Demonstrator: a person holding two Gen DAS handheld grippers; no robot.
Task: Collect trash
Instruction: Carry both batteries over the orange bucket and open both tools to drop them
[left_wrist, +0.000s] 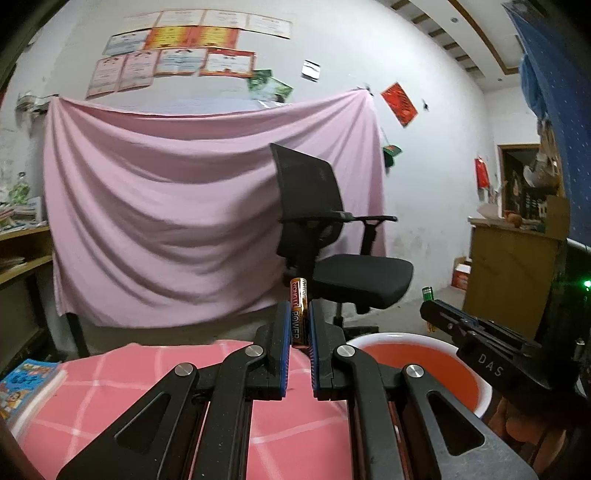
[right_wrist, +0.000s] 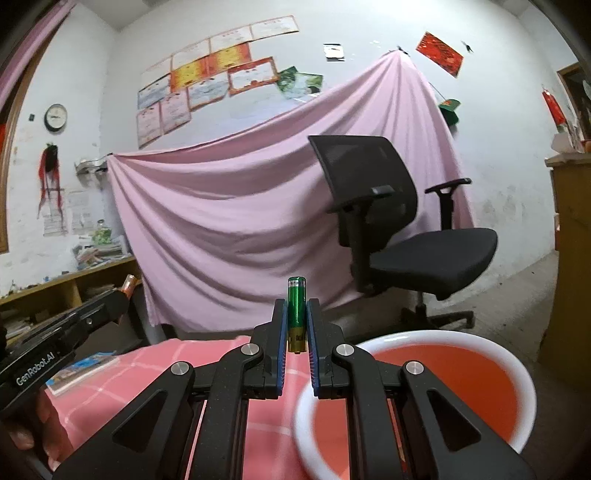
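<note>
Both grippers were clamped on batteries; left gripper (left_wrist: 299, 325) had its blue pads pinched tight on an orange battery (left_wrist: 299, 314) standing upright between them, top end poking out above the fingertips; right gripper (right_wrist: 297, 325) was doing the same with a green battery (right_wrist: 297, 314), also upright, gold end hanging just below the pads. From the left wrist view, the right gripper sat off at about 3 o'clock, with the green battery's tip just visible at its nose. Red basin (left_wrist: 476, 369) with a white rim sat at roughly 4 o'clock of the left gripper, beside the table; in the right wrist view that basin (right_wrist: 524, 376) was right under the right gripper's fingers, around 5 o'clock, so the green battery hung near its rim. Pink checked tablecloth (left_wrist: 110, 376) lay under the left gripper; a colourful book (left_wrist: 26, 387) lay at 9 o'clock on it. Black office chair (right_wrist: 399, 229) stood behind, in front of a pink sheet (right_wrist: 229, 221) hung on the wall.
</note>
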